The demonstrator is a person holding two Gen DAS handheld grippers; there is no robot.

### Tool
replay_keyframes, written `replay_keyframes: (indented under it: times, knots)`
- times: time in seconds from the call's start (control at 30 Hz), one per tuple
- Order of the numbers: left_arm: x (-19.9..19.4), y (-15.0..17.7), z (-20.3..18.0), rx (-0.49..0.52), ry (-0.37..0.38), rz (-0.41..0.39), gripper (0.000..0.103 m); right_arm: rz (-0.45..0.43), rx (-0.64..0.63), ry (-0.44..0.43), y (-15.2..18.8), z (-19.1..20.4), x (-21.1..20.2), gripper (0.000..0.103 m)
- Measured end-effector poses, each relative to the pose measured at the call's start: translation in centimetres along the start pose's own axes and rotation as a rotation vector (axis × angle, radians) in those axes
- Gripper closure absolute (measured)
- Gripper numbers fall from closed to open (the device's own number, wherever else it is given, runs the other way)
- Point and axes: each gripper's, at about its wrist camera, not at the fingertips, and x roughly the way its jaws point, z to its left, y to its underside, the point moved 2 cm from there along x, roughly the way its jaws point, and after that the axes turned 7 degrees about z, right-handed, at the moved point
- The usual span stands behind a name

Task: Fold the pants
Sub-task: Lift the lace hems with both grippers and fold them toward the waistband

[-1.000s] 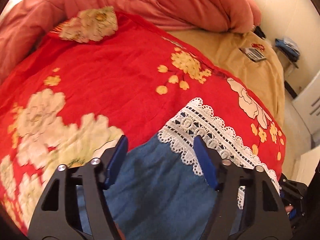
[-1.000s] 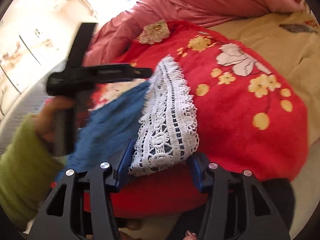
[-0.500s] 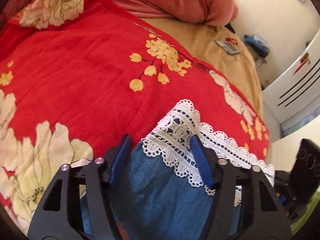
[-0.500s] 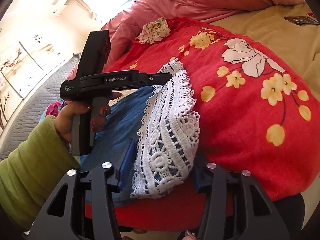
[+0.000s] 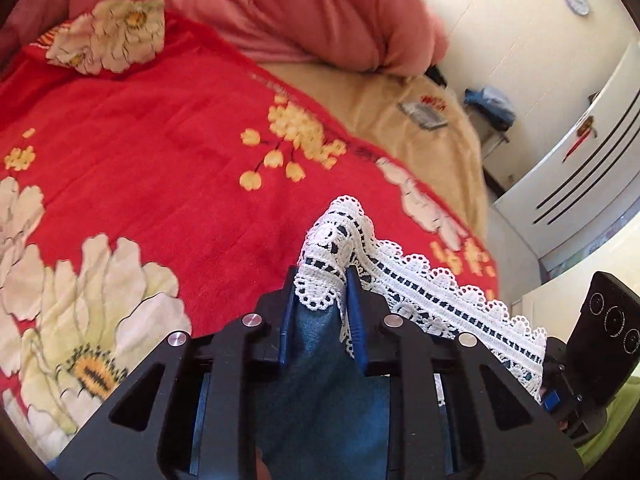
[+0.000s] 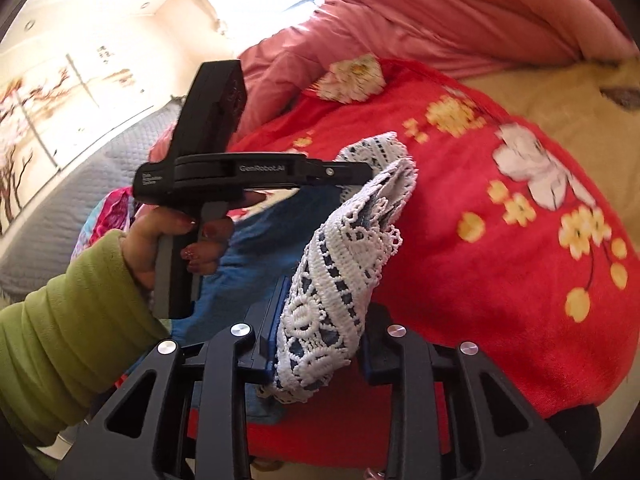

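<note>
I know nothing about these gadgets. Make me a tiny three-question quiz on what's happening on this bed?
1. True or false: the left gripper is clamped on the lace hem of the denim pants.
2. What does the right gripper pinch? A) the red floral blanket B) the lace hem C) nothing
3. Fill in: the hand wears a ____ sleeve.

Key: 1 true; 2 B; 3 green.

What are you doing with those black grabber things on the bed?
A person is folding blue pants with a white lace hem on a red flowered blanket. The left gripper and the right gripper have both just closed on the lace hem, one at each end. The hem is lifted off the blanket, so the fold is just starting.
</note>
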Motion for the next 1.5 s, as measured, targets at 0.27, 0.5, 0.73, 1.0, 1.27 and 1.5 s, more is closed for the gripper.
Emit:
replay_keyframes:
  times: [0.27, 0.5, 0.73, 1.0, 1.27, 1.5]
  knots:
    - [-8.1, 3.0, 1.5, -0.051, 0.048, -0.159, 0.086, -0.024, -0.185, -0.008, -1.1, 7.3, -1.0, 0.076]
    - [-12.2, 7.8, 4.8, -0.146, -0.011, -0.22, 0.086, 0.058, -0.331, -0.013, -0.2, 13.0, 3.1, 0.076]
    - [-14.7, 12.6, 8.3, -0.347, 0.003, -0.262, 0.071, 0.193, -0.438, 0.018, 2.8, 16.2, 8.3, 0.076]
    - [-16.4, 19.0, 13.6, -0.645, 0.318, -0.427, 0.036, 0.256, -0.598, 0.071, 5.6, 19.8, 10.8, 0.073]
    - [-15.1, 18.7, 13.5, -0.623, 0.097, -0.312, 0.05, 0.235, -0.721, 0.099, 8.2, 22.3, 11.5, 0.05]
    - [-15.0, 18.7, 13.9, -0.603, -0.023, -0.291, 0.083, 0.209, -0.709, 0.003, 8.5, 23.2, 9.5, 0.039]
